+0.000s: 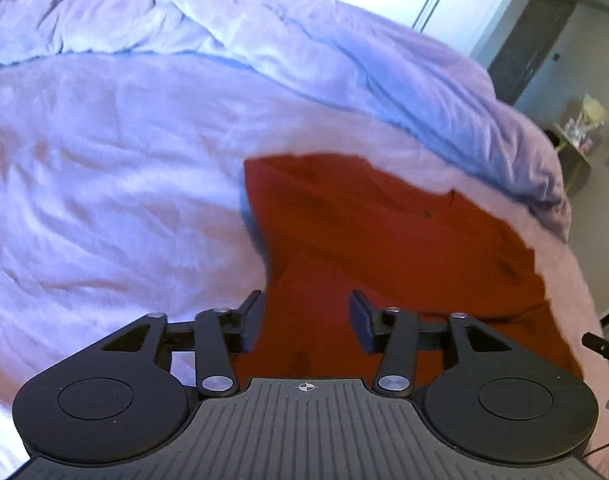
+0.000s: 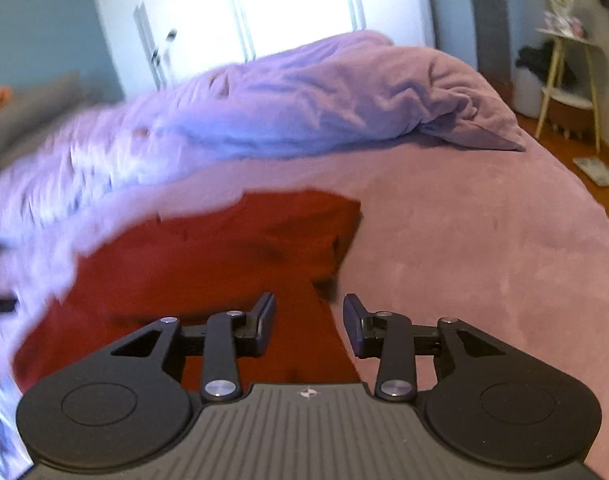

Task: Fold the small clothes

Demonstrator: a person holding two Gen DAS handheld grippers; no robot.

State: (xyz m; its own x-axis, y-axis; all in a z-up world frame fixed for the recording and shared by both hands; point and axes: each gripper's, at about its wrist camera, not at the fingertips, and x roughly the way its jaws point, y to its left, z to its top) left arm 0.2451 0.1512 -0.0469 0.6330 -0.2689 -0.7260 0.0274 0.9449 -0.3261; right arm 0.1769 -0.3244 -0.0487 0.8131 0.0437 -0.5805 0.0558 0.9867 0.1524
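A red shirt lies spread on a pink bed cover. My left gripper is open and empty, over the shirt's left edge near a sleeve. In the right wrist view the same shirt lies on the cover. My right gripper is open and empty, over the shirt's right edge, below its right sleeve. The tip of the other gripper shows at the far right of the left wrist view.
A rumpled lilac duvet is bunched along the far side of the bed. A small side table stands on the wooden floor at the right. White doors are behind the bed.
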